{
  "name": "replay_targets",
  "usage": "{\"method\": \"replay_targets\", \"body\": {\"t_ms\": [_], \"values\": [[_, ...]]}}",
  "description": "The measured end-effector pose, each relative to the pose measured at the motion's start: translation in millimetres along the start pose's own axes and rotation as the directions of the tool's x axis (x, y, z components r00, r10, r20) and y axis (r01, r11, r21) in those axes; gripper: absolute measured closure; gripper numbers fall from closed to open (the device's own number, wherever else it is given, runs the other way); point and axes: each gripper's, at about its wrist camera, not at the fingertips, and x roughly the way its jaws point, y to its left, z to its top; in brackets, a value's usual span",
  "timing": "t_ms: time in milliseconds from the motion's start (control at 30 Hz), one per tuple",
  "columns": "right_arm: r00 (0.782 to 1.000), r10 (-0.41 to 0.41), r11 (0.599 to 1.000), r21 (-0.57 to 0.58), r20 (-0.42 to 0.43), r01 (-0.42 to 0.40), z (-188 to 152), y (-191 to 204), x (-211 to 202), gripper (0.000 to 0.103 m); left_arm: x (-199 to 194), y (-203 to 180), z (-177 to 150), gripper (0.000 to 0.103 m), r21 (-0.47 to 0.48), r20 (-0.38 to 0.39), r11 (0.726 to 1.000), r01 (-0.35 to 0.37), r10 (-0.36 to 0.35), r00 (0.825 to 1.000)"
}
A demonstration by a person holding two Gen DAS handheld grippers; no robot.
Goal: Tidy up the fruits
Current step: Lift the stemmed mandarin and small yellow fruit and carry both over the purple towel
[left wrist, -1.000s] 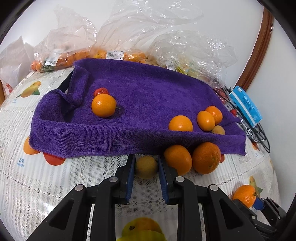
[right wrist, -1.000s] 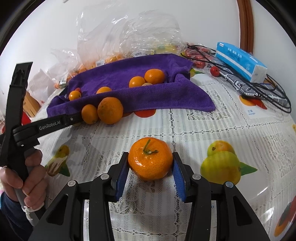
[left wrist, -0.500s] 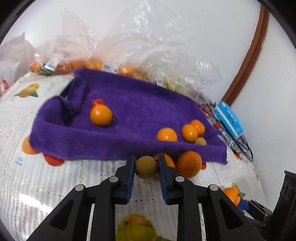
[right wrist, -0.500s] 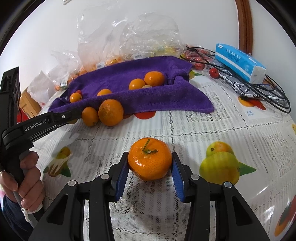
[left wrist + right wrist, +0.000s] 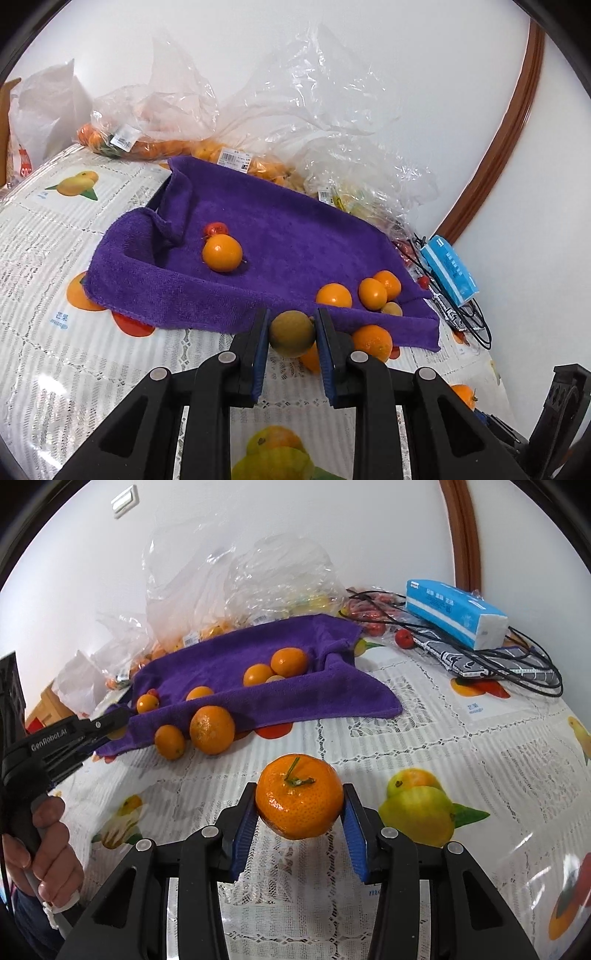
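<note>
We see a small olive-brown fruit (image 5: 291, 333) clamped between the blue pads of the left gripper (image 5: 291, 345), raised in front of the near edge of the purple towel (image 5: 288, 236). A stemmed mandarin (image 5: 300, 795) sits pinched in the right gripper (image 5: 300, 821), above the lace tablecloth (image 5: 424, 738). On the towel we count one orange (image 5: 222, 253) touching a small red fruit (image 5: 216, 228), and a cluster of three oranges (image 5: 372, 293) near its right end. Two more oranges (image 5: 212, 729) lie on the cloth against the towel's front edge. Clear plastic bags (image 5: 258, 122) of fruit stand behind, with a blue tissue pack (image 5: 456, 613) on black cables to the right.
</note>
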Motion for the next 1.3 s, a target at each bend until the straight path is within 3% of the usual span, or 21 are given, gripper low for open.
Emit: {"method": "replay_targets", "body": {"t_ms": [200, 367, 500, 700, 1067, 1300], "values": [[0.998, -0.042, 0.999, -0.030, 0.049, 0.044, 10.9, 2.1, -16.5, 0.059, -14.5, 2.0, 13.4, 0.080, 0.009, 0.026, 1.000, -0.019, 0.019, 0.999], [0.991, -0.015, 0.998, -0.056, 0.137, 0.023, 43.5, 19.5, -35.7, 0.059, -36.9, -7.2, 44.6, 0.080, 0.086, 0.096, 0.994, -0.063, 0.054, 0.994], [0.984, 0.051, 0.998, -0.056, 0.173, -0.042, 70.5, 36.0, -34.2, 0.059, -44.0, -6.7, 57.0, 0.080, 0.134, 0.139, 0.983, -0.127, 0.108, 0.984], [0.975, 0.108, 0.992, -0.087, 0.193, -0.093, 99.8, 62.9, -11.1, 0.059, -27.1, 4.6, 64.4, 0.080, 0.124, 0.129, 0.978, -0.169, 0.153, 0.980], [0.961, 0.159, 0.980, -0.153, 0.228, -0.126, 139.3, 92.1, 22.4, 0.059, 14.1, 7.7, 89.4, 0.080, 0.111, 0.145, 0.980, -0.163, 0.147, 0.979], [0.978, 0.127, 0.989, -0.100, 0.164, -0.111, 133.0, 69.4, 60.8, 0.059, 33.1, 30.3, 81.9, 0.080, 0.064, 0.098, 0.986, -0.153, 0.147, 0.984]]}}
